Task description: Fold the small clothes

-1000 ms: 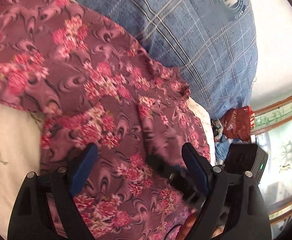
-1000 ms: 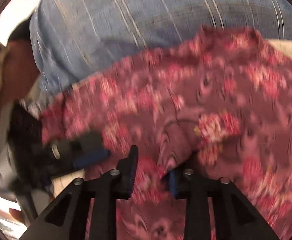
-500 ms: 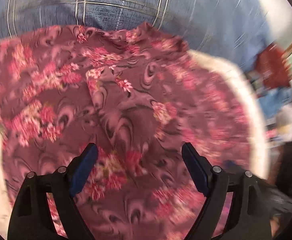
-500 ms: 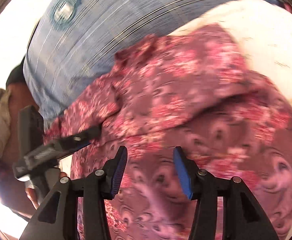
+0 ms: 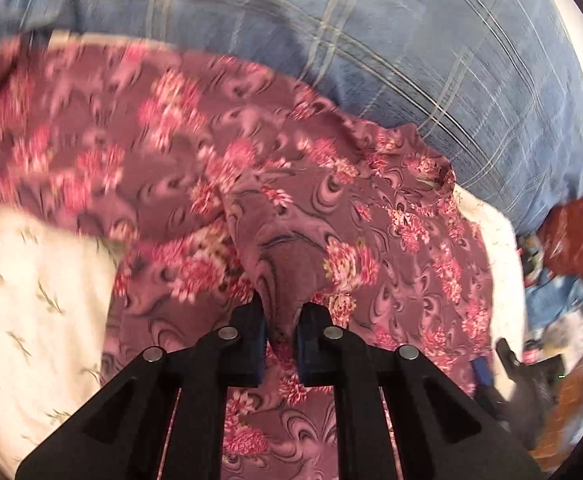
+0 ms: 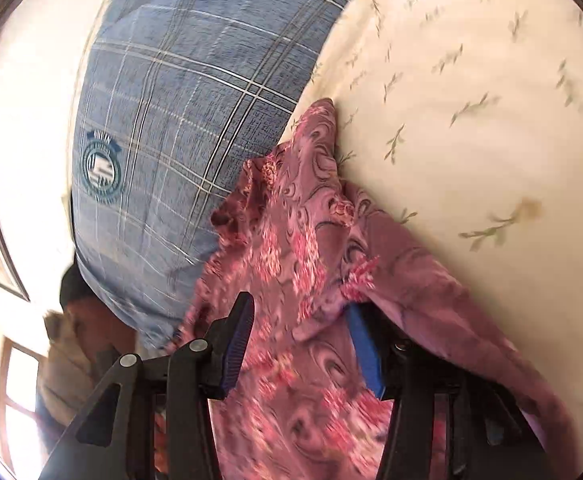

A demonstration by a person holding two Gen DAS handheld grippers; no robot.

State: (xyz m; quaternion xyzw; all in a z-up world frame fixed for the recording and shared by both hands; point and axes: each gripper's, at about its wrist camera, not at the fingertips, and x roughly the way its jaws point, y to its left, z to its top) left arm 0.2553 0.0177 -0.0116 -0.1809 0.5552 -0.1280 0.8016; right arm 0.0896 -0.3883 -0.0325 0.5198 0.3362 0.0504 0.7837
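Left tongs (image 5: 279, 332) have just been closing and pinch a fold of the one maroon floral-print cloth garment (image 5: 331, 208); right tongs (image 6: 303, 344) stand partly open over it.

The garment lies on the cream leaf-print bedsheet (image 6: 471, 92), its far edge against the single blue plaid pillow (image 5: 411, 40). In the left view its long axis runs from upper left to lower right, with a raised ridge of fabric leading straight into the left tongs. Bare sheet lies open on the garment's left in that view and above right in the right view; the pillow closes off the far side. Cloth lies between the right tongs, a flap draped over one finger (image 6: 365, 344), neither pad plainly pressing. Two tongs, one garment, one pillow.
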